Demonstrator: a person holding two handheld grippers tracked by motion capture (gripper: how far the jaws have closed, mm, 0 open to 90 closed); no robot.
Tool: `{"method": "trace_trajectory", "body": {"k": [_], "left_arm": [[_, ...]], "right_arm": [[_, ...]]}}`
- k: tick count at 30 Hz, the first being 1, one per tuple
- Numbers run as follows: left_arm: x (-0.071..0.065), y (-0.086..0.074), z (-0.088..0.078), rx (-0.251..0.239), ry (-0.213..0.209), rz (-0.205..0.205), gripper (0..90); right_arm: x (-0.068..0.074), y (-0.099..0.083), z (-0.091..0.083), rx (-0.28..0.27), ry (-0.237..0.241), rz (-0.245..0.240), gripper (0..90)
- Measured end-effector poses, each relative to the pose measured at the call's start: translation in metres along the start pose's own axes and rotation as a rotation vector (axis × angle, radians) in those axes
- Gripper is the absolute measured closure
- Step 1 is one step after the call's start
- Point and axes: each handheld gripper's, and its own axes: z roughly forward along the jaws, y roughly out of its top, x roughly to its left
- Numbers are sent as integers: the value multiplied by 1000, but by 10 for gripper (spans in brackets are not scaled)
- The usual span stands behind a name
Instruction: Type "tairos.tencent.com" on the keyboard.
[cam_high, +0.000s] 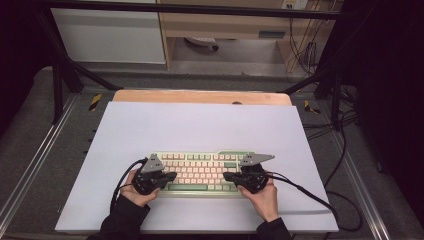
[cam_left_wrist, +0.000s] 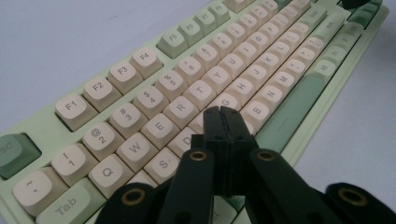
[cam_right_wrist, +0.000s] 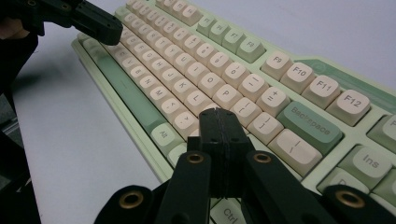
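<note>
Keyboard (cam_high: 200, 172) lies under both tongs; left tongs (cam_high: 172, 176) and right tongs (cam_high: 226, 176) closed, empty, above keys.

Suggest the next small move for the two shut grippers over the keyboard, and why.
Probably ease the left gripper straight down to press one key. Its jaws are shut into a single tip poised over the home row near G on the green keyboard. The right gripper, also shut, sits over the keys beside L; whether either tip touches a key is unclear.

So the bench (cam_high: 200, 96) is a wooden top mostly covered by a big pale sheet (cam_high: 200, 127), and sitting flat on that sheet near the front edge is a green-and-cream keyboard (cam_high: 200, 172).
</note>
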Motion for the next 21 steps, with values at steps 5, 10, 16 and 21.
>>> {"method": "trace_trajectory", "body": {"k": [5, 10, 16, 21], "left_arm": [[2, 2, -2, -5, 9, -6, 897], [4, 4, -3, -14, 14, -9, 897], [7, 7, -4, -22, 29, -15, 897], [11, 8, 0, -23, 44, -25, 897]], "right_arm": [[0, 0, 0, 0, 0, -1, 900], [0, 0, 0, 0, 0, -1, 900], [0, 0, 0, 0, 0, -1, 900], [0, 0, 0, 1, -1, -1, 900]]}}
